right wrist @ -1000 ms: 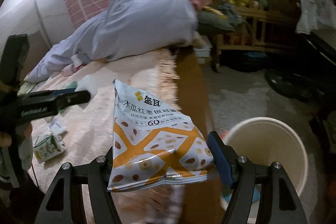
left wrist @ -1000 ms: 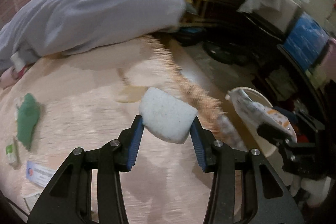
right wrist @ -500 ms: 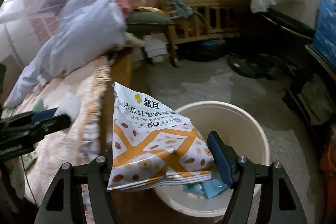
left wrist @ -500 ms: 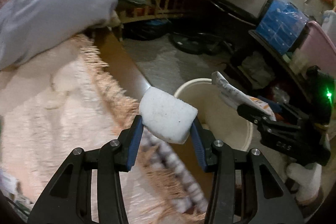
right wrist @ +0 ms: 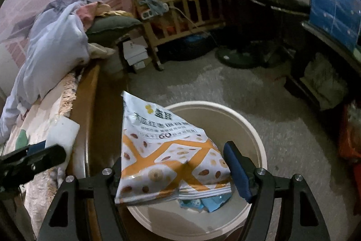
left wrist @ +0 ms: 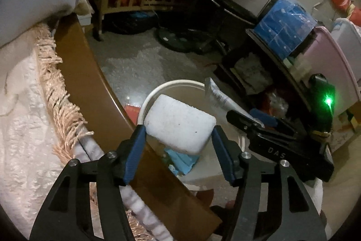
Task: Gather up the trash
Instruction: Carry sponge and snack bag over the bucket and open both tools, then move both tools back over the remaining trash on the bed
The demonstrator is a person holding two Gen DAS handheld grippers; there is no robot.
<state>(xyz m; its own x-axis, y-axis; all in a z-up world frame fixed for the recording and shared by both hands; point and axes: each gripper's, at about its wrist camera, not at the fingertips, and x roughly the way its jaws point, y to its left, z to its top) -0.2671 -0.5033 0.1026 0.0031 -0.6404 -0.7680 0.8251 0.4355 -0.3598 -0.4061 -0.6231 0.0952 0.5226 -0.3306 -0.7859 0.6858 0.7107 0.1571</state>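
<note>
Both grippers carry trash and are positioned at the bin, which stands on the floor beside the wooden bed rail; this placement suggests a drop into the open mouth without further travel. The left gripper holds a white foam block clamped across its width between the two blue pads, the block projecting forward of the fingertips. The grip at the block's sides leaves its underside free, so it should fall clear on release. Directly below and ahead of this gripper lies the bin's near rim and the bed rail edge; judged from the left wrist view, the block sits only partly over the opening, so releasing here risks striking the rim or rail. The right gripper holds a snack bag, white with orange bands and printed nuts, by its lower portion; its left finger is hidden behind the bag, while the right pad appears just beside the bag's edge, so firm contact on that side cannot be confirmed. The bag stands upright ahead of the fingers, over the bin interior, where blue wrappers already lie below the gripper. Both grippers pitch downward toward the bin, the left one to the left of the right one, near but apart.
</note>
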